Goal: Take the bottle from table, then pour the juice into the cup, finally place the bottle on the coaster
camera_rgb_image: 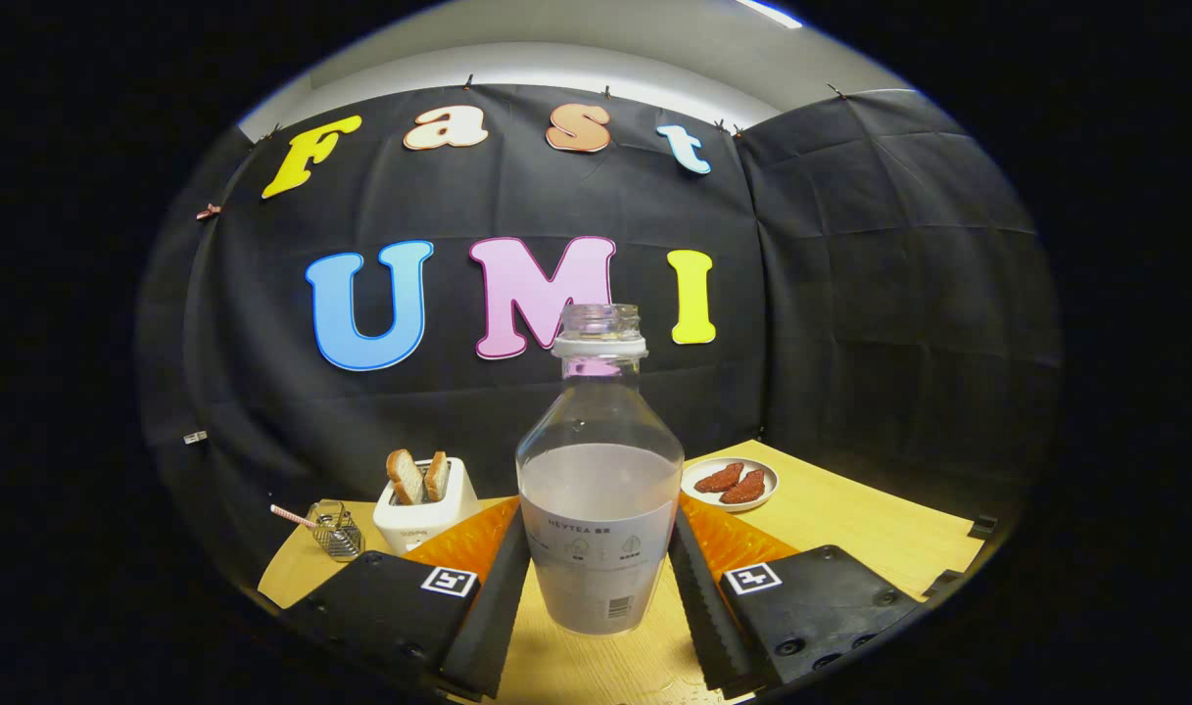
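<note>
A clear bottle with no cap stands upright between my fingers, about half full of whitish juice. My gripper is shut on the bottle, with both fingers pressed against its lower sides by the label. Its base hangs just over the wooden table. An orange textured coaster lies behind the bottle, showing on both sides of it. A small clear cup with a striped straw stands far off to the left near the table's edge.
A white toaster with two bread slices stands between the cup and the coaster. A white plate with reddish food pieces sits at the back right. The black cloth wall closes the table behind.
</note>
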Demonstrator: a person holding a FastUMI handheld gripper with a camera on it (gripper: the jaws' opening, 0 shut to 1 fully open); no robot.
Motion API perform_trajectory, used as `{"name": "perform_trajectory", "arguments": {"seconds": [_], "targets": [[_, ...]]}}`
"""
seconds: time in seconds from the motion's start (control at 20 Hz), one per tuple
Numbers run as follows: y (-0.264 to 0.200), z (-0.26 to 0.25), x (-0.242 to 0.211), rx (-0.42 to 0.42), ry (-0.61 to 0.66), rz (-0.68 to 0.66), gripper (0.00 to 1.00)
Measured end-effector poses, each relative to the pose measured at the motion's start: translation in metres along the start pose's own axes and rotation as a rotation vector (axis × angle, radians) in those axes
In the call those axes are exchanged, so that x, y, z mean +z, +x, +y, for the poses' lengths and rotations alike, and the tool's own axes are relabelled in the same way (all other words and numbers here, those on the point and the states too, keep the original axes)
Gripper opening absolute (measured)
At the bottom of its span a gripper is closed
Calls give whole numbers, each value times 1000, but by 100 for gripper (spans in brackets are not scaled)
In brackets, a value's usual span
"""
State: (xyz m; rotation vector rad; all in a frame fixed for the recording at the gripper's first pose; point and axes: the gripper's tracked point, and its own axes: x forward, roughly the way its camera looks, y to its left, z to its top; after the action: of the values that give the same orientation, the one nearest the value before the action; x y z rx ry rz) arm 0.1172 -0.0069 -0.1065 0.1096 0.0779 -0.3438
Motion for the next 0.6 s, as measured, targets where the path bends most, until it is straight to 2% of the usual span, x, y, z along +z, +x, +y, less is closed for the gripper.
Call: {"name": "perform_trajectory", "arguments": {"seconds": [0.25,0.6], "targets": [[46,7,-20,-40,-33,-10,76],[103,12,-74,-110,-64,3,77]]}}
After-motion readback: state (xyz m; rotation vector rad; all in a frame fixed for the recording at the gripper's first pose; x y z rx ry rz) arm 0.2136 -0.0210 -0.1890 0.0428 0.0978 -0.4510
